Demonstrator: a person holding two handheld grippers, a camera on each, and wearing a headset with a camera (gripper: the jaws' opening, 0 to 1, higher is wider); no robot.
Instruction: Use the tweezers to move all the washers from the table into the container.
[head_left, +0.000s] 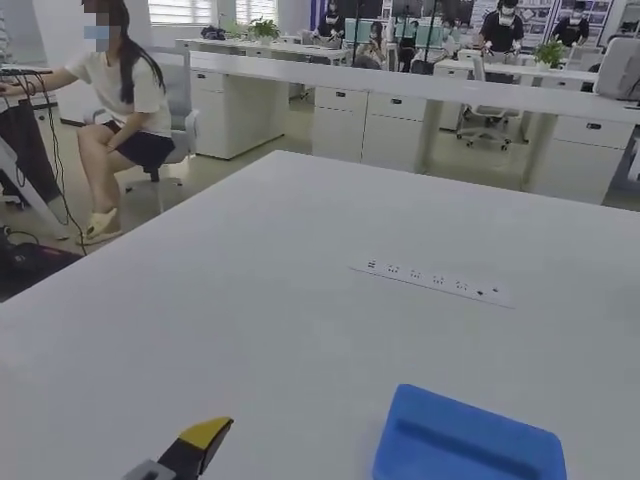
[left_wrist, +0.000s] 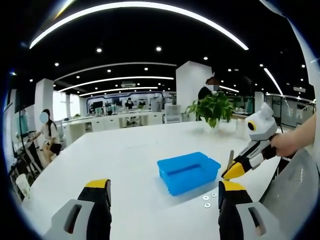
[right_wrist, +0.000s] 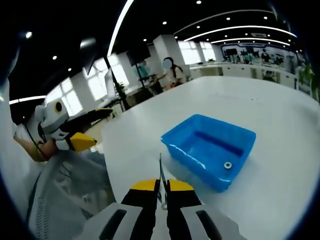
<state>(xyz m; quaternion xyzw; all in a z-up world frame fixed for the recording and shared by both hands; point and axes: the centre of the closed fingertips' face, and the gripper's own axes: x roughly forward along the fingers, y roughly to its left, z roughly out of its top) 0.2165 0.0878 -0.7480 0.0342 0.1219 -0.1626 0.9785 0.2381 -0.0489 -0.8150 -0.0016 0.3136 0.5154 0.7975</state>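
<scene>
My right claw (right_wrist: 161, 186), pinching the tweezers (right_wrist: 160, 172), should, I judge, bring their tips down low and slowly over the two washers (left_wrist: 206, 198) on the worktop (right_wrist: 280, 115) just beside the blue container (right_wrist: 210, 147), which holds one washer (right_wrist: 228, 165), while my left claw (left_wrist: 164, 183) hangs spread wide

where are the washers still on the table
In the left gripper view, two washers lie on the table in front of the blue container, close to the right gripper.
</scene>
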